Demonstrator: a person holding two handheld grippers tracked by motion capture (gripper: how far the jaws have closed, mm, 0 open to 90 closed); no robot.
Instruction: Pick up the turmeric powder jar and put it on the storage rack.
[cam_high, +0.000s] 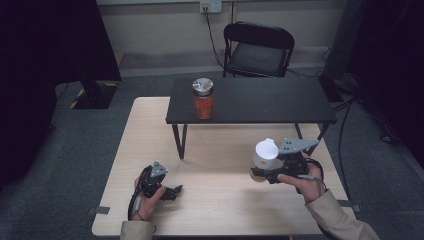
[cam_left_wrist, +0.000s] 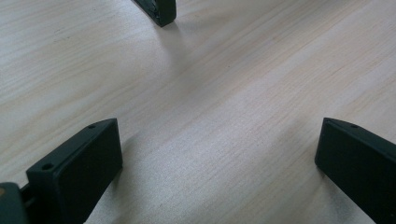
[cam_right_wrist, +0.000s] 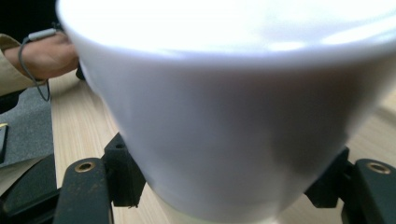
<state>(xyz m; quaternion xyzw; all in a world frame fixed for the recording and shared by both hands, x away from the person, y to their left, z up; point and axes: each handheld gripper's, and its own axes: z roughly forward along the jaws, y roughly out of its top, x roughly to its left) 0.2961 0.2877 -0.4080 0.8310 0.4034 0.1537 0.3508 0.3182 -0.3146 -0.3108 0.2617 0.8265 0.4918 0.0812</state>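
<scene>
You are carrying the white cup (cam_high: 265, 154) clamped in the right gripper (cam_high: 261, 172), apparently clear of the table (cam_high: 125, 150); keep it upright while the left gripper (cam_high: 176, 190) rests with jaws apart.

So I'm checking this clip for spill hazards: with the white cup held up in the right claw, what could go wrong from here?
1. The right claw grips the white cup low on its tapered wall, with most of the cup above the pads; it could tip or slip out.
2. The jar stands near the front edge of the black raised shelf; a careless reach past it could knock it off.
</scene>
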